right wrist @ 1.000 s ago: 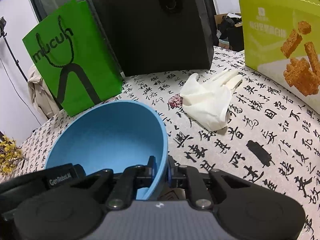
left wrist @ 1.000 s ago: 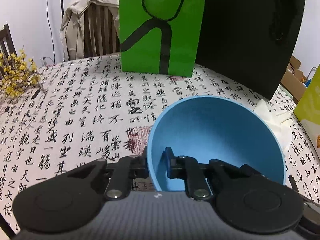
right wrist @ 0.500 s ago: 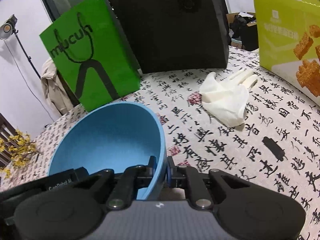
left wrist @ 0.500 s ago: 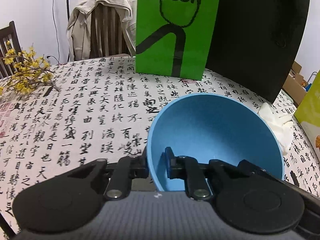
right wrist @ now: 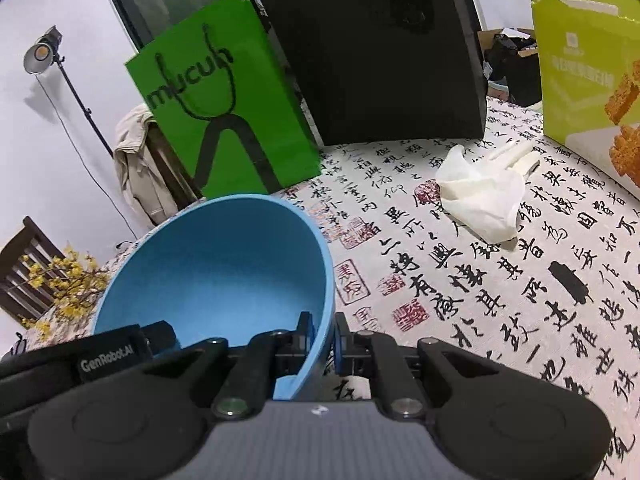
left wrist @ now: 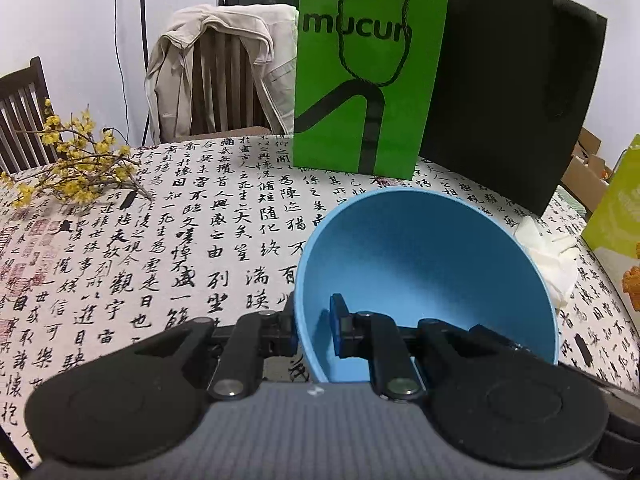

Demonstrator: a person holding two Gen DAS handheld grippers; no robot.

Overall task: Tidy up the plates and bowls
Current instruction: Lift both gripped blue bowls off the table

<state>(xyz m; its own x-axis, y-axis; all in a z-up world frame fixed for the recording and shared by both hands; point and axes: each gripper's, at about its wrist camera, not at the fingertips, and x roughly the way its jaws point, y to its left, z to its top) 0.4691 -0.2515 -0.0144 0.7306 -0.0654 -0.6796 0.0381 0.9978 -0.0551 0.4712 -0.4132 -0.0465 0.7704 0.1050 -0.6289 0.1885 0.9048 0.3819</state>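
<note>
A deep sky-blue plastic bowl [left wrist: 428,280] is pinched by both tools at once: the left gripper [left wrist: 314,330] has its jaws closed on the bowl's left wall, one pad inside and one outside, and the right gripper [right wrist: 321,340] has its jaws clamped tight on the opposite rim. The bowl sits tilted, mouth toward the cameras, in front of the bright green paper bag [left wrist: 368,76], over the counter [left wrist: 192,240] with its calligraphy-print cloth — whether its base touches the cloth I cannot tell. No plates and no second bowl show in either view, nor any stack or rack to receive this one, so the sorting looks barely begun — this bowl is in hand and its destination is out of sight.
</note>
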